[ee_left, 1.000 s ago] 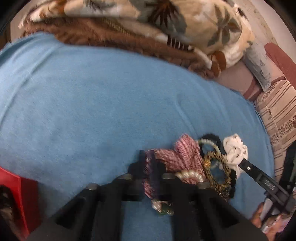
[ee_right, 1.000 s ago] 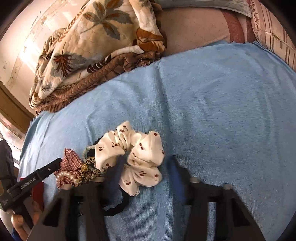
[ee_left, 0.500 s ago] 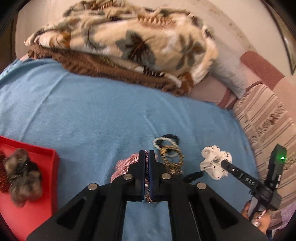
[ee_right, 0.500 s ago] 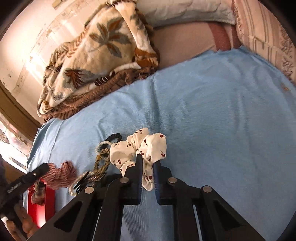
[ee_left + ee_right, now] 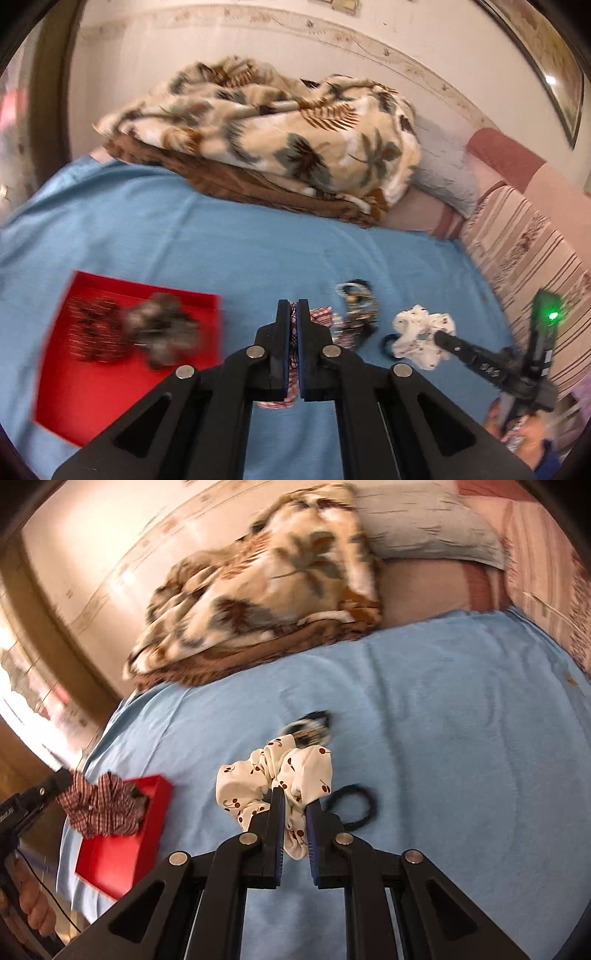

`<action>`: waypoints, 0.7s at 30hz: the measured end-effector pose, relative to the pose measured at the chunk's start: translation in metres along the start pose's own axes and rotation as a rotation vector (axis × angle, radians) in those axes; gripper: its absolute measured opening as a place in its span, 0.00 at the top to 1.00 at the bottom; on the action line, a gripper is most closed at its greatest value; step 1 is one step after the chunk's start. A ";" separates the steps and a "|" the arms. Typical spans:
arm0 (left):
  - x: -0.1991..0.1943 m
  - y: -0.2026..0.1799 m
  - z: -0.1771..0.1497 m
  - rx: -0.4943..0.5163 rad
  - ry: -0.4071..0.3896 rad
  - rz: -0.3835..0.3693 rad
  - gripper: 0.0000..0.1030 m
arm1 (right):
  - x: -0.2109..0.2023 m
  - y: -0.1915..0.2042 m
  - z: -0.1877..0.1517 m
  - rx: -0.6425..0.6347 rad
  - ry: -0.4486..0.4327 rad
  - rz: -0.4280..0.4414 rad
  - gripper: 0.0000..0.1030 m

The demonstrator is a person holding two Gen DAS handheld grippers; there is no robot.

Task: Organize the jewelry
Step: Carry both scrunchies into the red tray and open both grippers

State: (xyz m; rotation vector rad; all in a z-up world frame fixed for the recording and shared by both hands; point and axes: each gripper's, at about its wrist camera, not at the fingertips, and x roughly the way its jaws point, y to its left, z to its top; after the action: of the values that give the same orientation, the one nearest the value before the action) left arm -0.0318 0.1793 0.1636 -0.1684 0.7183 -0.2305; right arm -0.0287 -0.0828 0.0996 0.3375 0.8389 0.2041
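Left wrist view: left gripper (image 5: 293, 306) is clamped on the red-check scrunchie (image 5: 320, 315), fabric pinched between the two fingers w/ bits sticking out above and below the pads. It's held above the blue sheet (image 5: 221, 243), just right of the red tray (image 5: 92, 376). Tray sits on the sheet, holds a furry grey-brown scrunchie (image 5: 162, 325) and a dark sparkly item, both blurred. Small pile of bracelets and hair ties (image 5: 356, 302) lies on the sheet btwn the two grippers; too blurry to tell pieces apart. Further right, the right gripper (image 5: 437, 334) has the white cherry-print scrunchie (image 5: 421, 336) at its tip

Right wrist view: right gripper (image 5: 295, 794) is closed on the cherry-print scrunchie (image 5: 273, 779), cloth squeezed btwn the fingers, most of it bunched up beyond the tips and lifted off the sheet (image 5: 443, 720). Black hair tie (image 5: 352, 806) lies flat on the sheet just right of the fingers. Blurred pile (image 5: 310, 725) sits beyond the scrunchie. At left, the check scrunchie (image 5: 98, 805) hangs from the left gripper over the near end of the tray (image 5: 122, 853). Leaf-print blanket (image 5: 266, 587) is heaped at the far edge of the sheet
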 end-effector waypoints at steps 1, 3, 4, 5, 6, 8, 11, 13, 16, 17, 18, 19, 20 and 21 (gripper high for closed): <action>-0.005 0.009 -0.002 0.001 -0.004 0.023 0.97 | 0.002 0.013 -0.003 -0.019 0.008 0.013 0.89; -0.010 0.028 -0.007 -0.012 -0.003 0.054 0.97 | 0.007 0.039 -0.009 -0.062 0.027 0.039 0.89; -0.013 0.043 -0.009 -0.029 -0.005 0.081 0.97 | 0.010 0.049 -0.011 -0.081 0.035 0.049 0.89; -0.014 0.053 -0.011 -0.039 -0.007 0.097 0.97 | 0.015 0.065 -0.015 -0.107 0.046 0.061 0.89; -0.016 0.068 -0.013 -0.061 -0.004 0.115 0.97 | 0.018 0.075 -0.018 -0.124 0.053 0.069 0.89; -0.019 0.095 -0.018 -0.107 0.005 0.131 0.97 | 0.027 0.100 -0.025 -0.167 0.074 0.091 0.89; -0.019 0.134 -0.025 -0.174 0.024 0.156 0.97 | 0.045 0.138 -0.035 -0.216 0.114 0.133 0.89; -0.017 0.158 -0.030 -0.217 0.043 0.187 0.97 | 0.056 0.158 -0.041 -0.240 0.134 0.153 0.89; -0.011 0.192 -0.040 -0.287 0.066 0.217 0.97 | 0.073 0.187 -0.050 -0.274 0.165 0.179 0.89; -0.008 0.201 -0.043 -0.306 0.073 0.228 0.97 | 0.080 0.196 -0.052 -0.282 0.178 0.187 0.89; -0.006 0.208 -0.045 -0.319 0.078 0.240 0.97 | 0.087 0.204 -0.055 -0.292 0.191 0.189 0.89; -0.002 0.218 -0.049 -0.336 0.089 0.254 0.97 | 0.092 0.211 -0.058 -0.300 0.200 0.191 0.89; 0.000 0.225 -0.051 -0.347 0.099 0.257 0.97 | 0.098 0.217 -0.060 -0.307 0.210 0.193 0.89; 0.002 0.229 -0.052 -0.355 0.103 0.257 0.97 | 0.106 0.224 -0.064 -0.314 0.226 0.198 0.89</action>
State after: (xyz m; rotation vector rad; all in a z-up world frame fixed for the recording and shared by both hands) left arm -0.0310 0.3951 0.0708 -0.4013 0.8720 0.1374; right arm -0.0175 0.1710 0.0695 0.1020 0.9798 0.5601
